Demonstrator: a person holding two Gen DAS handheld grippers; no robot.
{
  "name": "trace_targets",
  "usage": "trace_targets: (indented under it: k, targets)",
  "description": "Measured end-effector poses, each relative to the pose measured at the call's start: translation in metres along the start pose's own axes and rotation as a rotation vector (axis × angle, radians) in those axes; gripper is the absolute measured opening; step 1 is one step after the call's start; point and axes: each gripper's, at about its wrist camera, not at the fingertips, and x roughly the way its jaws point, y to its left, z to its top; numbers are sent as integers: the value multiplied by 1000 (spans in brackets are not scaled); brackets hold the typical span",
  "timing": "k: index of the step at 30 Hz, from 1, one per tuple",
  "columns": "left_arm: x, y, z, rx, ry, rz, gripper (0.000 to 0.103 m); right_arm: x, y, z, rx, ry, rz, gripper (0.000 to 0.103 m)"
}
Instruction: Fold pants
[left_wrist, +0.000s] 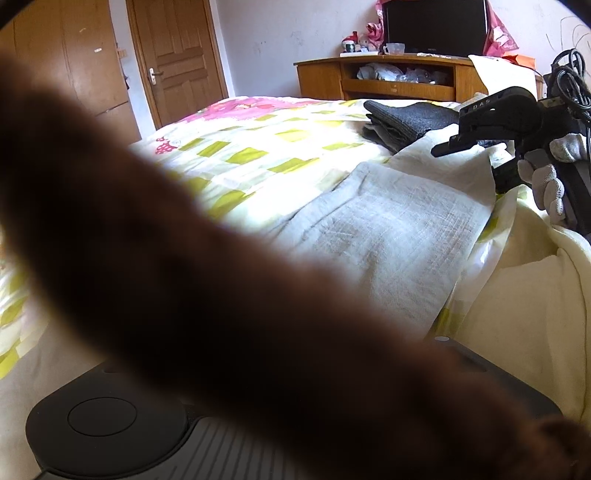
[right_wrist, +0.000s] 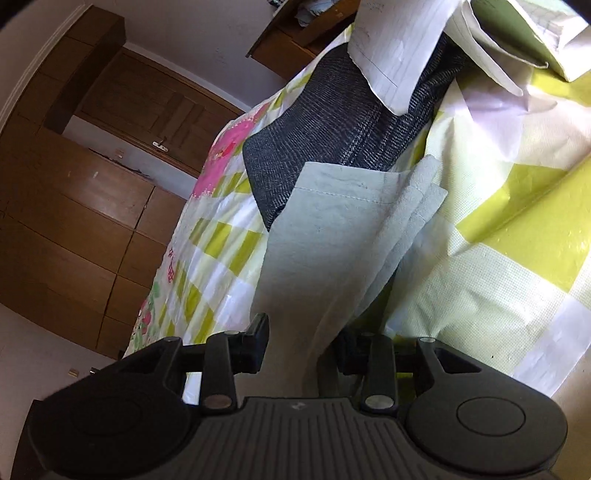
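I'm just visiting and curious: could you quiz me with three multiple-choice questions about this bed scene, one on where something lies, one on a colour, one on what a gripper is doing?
1. Where does the dark folded garment lie?
A. on the floor
B. on the bed, beyond the pale pants
C. in the cabinet

2. What colour are the squares on the bedspread?
A. yellow-green
B. blue
C. black

3. What does the right gripper have between its fingers?
A. nothing
B. a sheet of paper
C. the pale pants

Answers: 1 B, it lies on the bedspread past the pants' hem; 2 A, yellow-green squares show in both views; 3 C, the pale cloth runs down between the two fingers.
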Motion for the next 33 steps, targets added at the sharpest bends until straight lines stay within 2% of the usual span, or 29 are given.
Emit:
trace_targets:
  k: [2,4,5,8,11,13,14,17,20,22,25,29,31,32,33]
  targets:
    - [2,0,3,-9,13,-4,52,7,2,1,8,-2,-10,48]
    - [3,-1,6,0,19,4,52,10,4,3,10,4,-27,25]
    - [4,-1,7,4,19,11,52,8,4,5,32,1,-32,22]
    - [2,0,11,-26,14,8,52,-11,3,12,64,-53,40,22]
    - [3,-2,13,-31,4,2,52,-8,5,13,14,-8,14,29]
    - [3,-6,11,-7,0,2,52,-7,0,9,24,-9,17,33]
    - [3,-8,11,1,2,0,52,-5,0,10,11,-1,22,33]
    - [1,-9,10,6,0,-4,52,-5,18,13,-46,-2,17,24]
    - [-1,-6,11,-11,-8,-8,52,-16,36,17,-114,-33,58,24]
    - [-2,-6,11,-15,-11,-9,52,-16,39,15,-147,-36,43,26]
    - [-2,-9,11,1,-12,-13,52,-3,38,20,-132,8,12,23]
    - [-6,-11,14,10,-26,-15,52,-19,57,24,-185,-47,92,22]
    - [-6,-10,15,6,-29,-13,52,-21,59,20,-207,-66,73,24]
    - [-5,-10,14,7,-27,-13,53,-17,53,17,-202,-74,48,27]
    - [-4,-11,13,10,-22,-13,53,-11,43,16,-175,-59,26,36]
